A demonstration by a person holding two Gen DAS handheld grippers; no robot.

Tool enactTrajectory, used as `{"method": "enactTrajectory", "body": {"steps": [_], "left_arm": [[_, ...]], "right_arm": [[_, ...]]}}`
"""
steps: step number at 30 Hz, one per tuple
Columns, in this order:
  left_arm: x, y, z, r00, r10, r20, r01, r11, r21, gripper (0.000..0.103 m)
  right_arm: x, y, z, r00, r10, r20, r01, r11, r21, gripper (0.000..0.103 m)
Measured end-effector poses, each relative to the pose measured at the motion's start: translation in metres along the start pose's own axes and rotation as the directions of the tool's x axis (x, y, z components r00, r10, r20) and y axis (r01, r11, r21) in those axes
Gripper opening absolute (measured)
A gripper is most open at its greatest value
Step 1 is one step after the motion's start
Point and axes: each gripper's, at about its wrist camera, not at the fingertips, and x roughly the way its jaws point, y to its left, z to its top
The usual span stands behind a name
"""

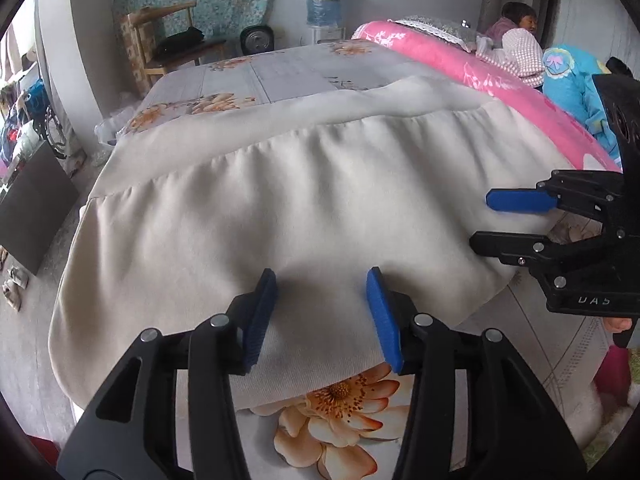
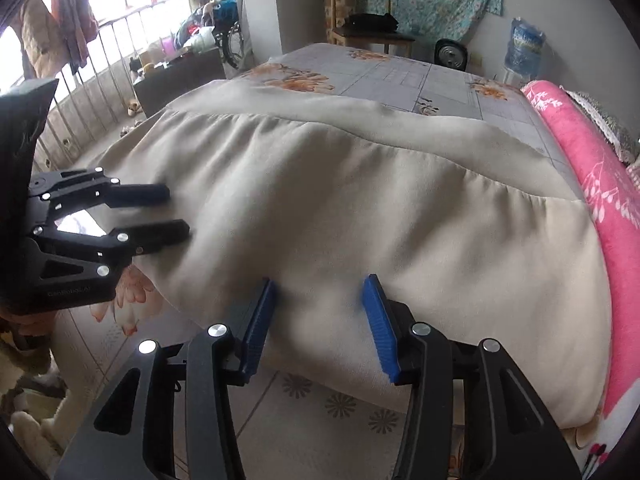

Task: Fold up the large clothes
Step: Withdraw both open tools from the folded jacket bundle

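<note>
Left wrist view: my left gripper (image 1: 322, 316) sits with jaws apart over the near edge of the cloth (image 1: 280, 208), nothing pinched between the blue pads (image 1: 382, 320). Flower-print sheet (image 1: 340, 408) shows just under that edge. Right gripper (image 1: 480, 220) comes in from the right side, jaws also parted, tips at the cloth's right edge, empty. Right wrist view agrees: right gripper (image 2: 320, 320) gapes over the beige cloth (image 2: 340, 208), left gripper (image 2: 178, 214) at its left edge. Cloth lies folded across the bed, fold seam running side to side. Pink quilt (image 1: 460, 68) beside it on the right. Chair (image 1: 168, 40) and water bottle (image 1: 324, 0) by the far wall.
</note>
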Motion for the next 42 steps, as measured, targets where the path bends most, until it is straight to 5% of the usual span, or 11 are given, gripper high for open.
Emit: {"method": "enactTrajectory", "body": {"steps": [4,8,10,15,19,21,23,28,31,40,42], "left_arm": [[-0.026,-0.003,0.004,0.995,-0.038,0.096,0.038,0.999,0.005,0.046],[0.007,-0.006,0.002,1.0,0.021,-0.009,-0.021,1.0,-0.011,0.051],[0.005,-0.004,0.0,0.999,0.026,0.021,-0.026,1.0,-0.015,0.051],[-0.031,0.013,-0.006,0.992,0.085,0.092,-0.08,0.995,-0.053,0.052],[-0.04,0.054,-0.02,0.985,0.158,0.061,-0.147,0.976,-0.164,0.058],[-0.03,0.08,-0.026,0.992,0.124,-0.009,-0.122,0.958,-0.259,0.058],[-0.035,0.093,-0.029,0.997,0.07,0.014,-0.062,0.946,-0.319,0.058],[-0.059,0.087,-0.03,0.99,0.105,0.099,-0.07,0.949,-0.308,0.074],[-0.039,0.088,-0.036,0.993,0.122,0.006,-0.114,0.945,-0.306,0.076],[-0.098,0.046,-0.031,0.978,0.145,0.153,-0.109,0.968,-0.225,0.084],[-0.107,0.033,-0.034,0.977,0.148,0.152,-0.114,0.971,-0.212,0.089]], "right_arm": [[-0.017,0.005,0.003,0.996,0.019,0.082,-0.019,1.0,0.001,0.046],[0.007,0.016,-0.005,0.998,0.004,0.058,-0.003,1.0,-0.031,0.046],[0.005,0.013,-0.005,0.999,-0.003,0.053,0.004,1.0,-0.028,0.047],[-0.031,-0.014,-0.015,0.985,-0.149,0.09,0.147,0.989,0.028,0.047],[-0.039,-0.068,-0.032,0.969,-0.241,0.056,0.225,0.953,0.205,0.051],[-0.028,-0.087,-0.042,0.979,-0.202,0.005,0.194,0.944,0.266,0.064],[-0.031,-0.088,-0.044,0.982,-0.19,0.01,0.18,0.947,0.267,0.064],[-0.063,-0.093,-0.048,0.957,-0.281,0.078,0.244,0.918,0.313,0.075],[-0.043,-0.11,-0.064,0.962,-0.273,-0.008,0.257,0.894,0.367,0.077],[-0.086,-0.061,-0.075,0.97,-0.23,0.081,0.198,0.935,0.293,0.078],[-0.095,-0.048,-0.08,0.972,-0.215,0.097,0.18,0.941,0.287,0.085]]}}
